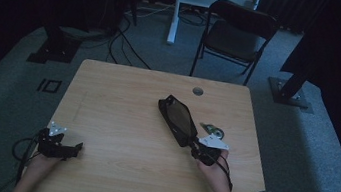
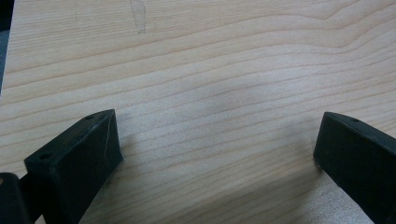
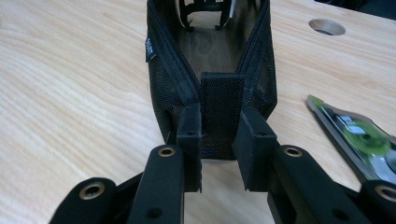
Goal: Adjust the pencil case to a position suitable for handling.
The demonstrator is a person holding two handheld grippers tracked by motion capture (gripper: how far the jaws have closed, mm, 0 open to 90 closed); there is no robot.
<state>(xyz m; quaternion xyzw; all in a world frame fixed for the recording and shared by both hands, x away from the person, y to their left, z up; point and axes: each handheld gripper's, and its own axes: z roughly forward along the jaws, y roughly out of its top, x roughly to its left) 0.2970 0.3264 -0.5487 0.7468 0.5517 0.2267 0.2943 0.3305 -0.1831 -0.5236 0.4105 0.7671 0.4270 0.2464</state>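
Two grippers are mine: my right gripper [image 3: 219, 140] pinches the near end tab of the black mesh pouch [image 1: 177, 118] lying mid-table [image 1: 113, 168], beside a green tape [image 3: 362, 140]; my left gripper [image 2: 219, 154] rests wide open, holding nothing.

Blk mesh pouch [image 3: 210, 70]; light woodgrain table [image 1: 119, 119]; green/clear item [image 3: 359, 140], maybe tape; blk right gripper [image 3: 219, 140].

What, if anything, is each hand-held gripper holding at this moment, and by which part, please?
The right hand-held gripper grips the black mesh pouch by the fabric tab at its near end. The left hand-held gripper is open over bare table, holding nothing.
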